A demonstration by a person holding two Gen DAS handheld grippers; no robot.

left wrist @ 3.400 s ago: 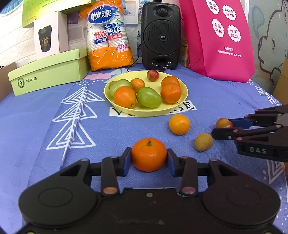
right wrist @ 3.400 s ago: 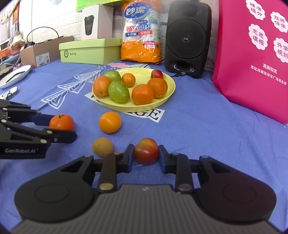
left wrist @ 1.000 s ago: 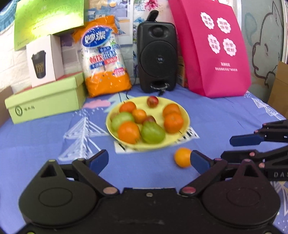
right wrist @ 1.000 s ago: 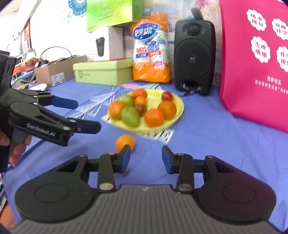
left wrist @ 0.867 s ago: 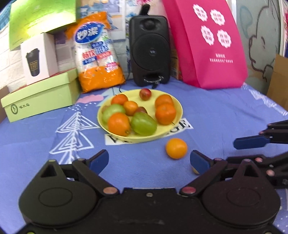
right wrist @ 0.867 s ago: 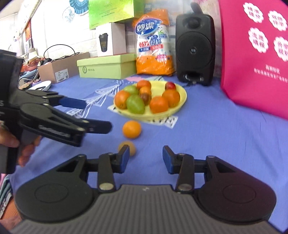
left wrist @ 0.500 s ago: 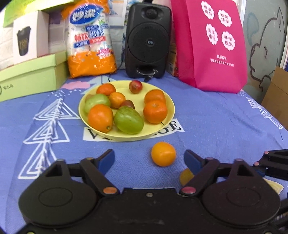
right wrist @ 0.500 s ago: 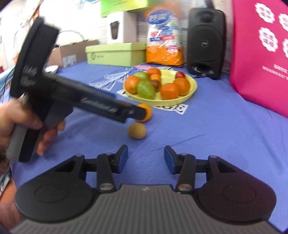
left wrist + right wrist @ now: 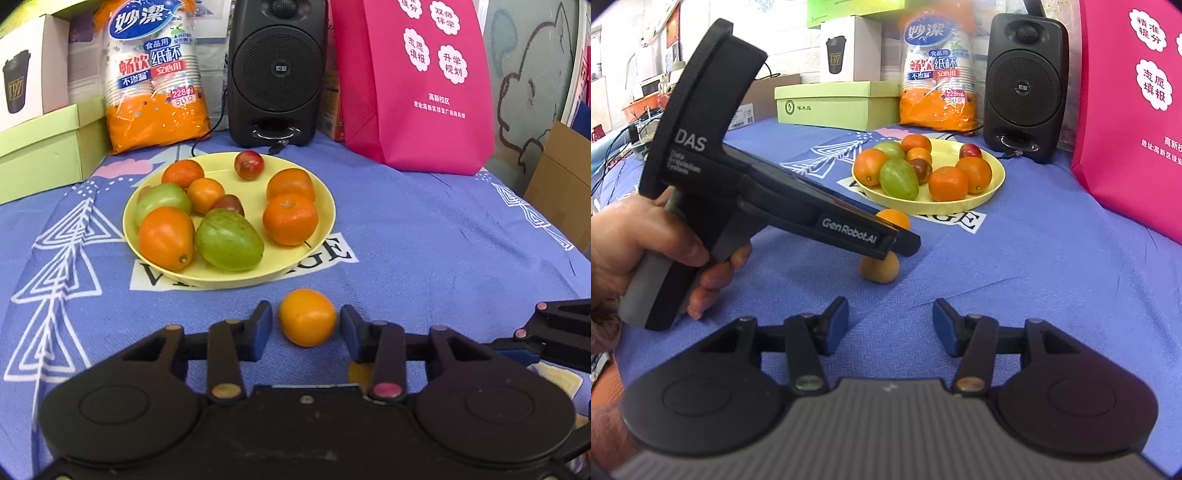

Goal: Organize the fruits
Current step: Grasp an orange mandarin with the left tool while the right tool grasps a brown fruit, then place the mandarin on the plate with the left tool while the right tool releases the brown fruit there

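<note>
- The left gripper (image 9: 306, 326) is sitting low on the blue tablecloth (image 9: 424, 236), its jaws spread on either side of a loose orange (image 9: 307, 317) with slim gaps showing at both pads.
- The right gripper (image 9: 891, 325) is hanging spread with nothing between its pads.
- A small brownish fruit (image 9: 880, 268) is lying ahead of it on the cloth.
- Beyond, the yellow plate (image 9: 325, 221) is holding oranges, two green fruits and small red ones.
- A black speaker (image 9: 277, 70) is standing behind the plate.
</note>
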